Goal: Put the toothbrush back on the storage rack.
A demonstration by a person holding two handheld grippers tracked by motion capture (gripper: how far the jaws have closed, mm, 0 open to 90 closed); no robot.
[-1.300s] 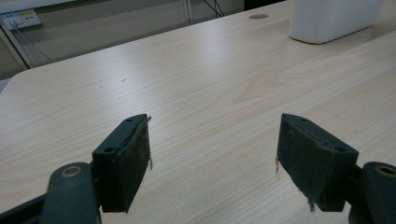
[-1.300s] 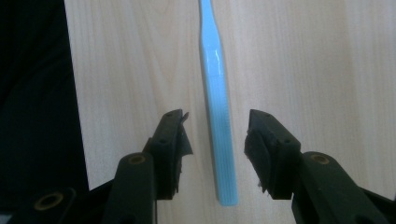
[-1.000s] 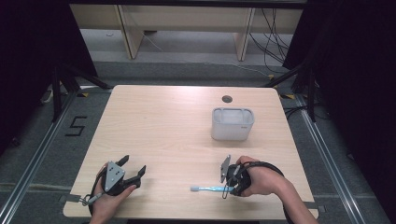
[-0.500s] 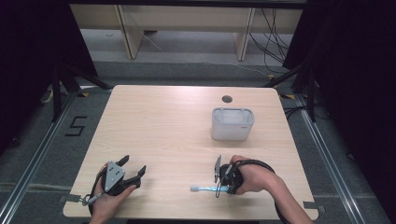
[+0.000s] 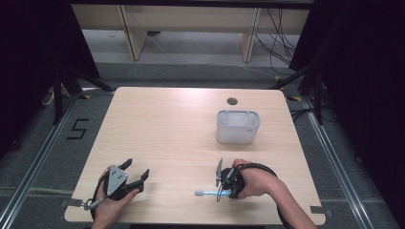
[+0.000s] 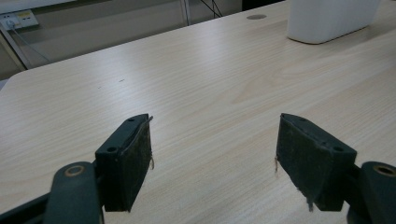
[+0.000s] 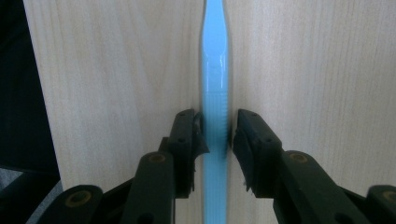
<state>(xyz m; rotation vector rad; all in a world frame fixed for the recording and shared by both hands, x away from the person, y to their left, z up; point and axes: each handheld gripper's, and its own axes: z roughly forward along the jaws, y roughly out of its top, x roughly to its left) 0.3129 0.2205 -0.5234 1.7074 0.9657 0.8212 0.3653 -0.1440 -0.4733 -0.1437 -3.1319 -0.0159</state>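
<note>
A light blue toothbrush (image 5: 204, 192) lies flat near the table's front edge, its head pointing left. My right gripper (image 5: 220, 191) sits over its handle. In the right gripper view the black pads (image 7: 189, 135) press on both sides of the blue handle (image 7: 215, 70), which runs straight up between them; these jaws have just been closing and the right gripper (image 7: 215, 126) is shut on it. My left gripper (image 5: 137, 168) rests at the front left, held in a hand, its jaws wide apart. In its own view the left gripper (image 6: 215, 135) has only bare wood between its pads.
A white rectangular container (image 5: 237, 128) stands right of centre, also seen at the far right from the left gripper (image 6: 327, 18). A round cable hole (image 5: 232, 101) sits near the table's back edge. The light wooden table (image 5: 162, 129) ends just in front of both hands.
My right gripper has shifted a little to the left along the toothbrush and its jaws have closed onto the handle. The left gripper has kept still.
</note>
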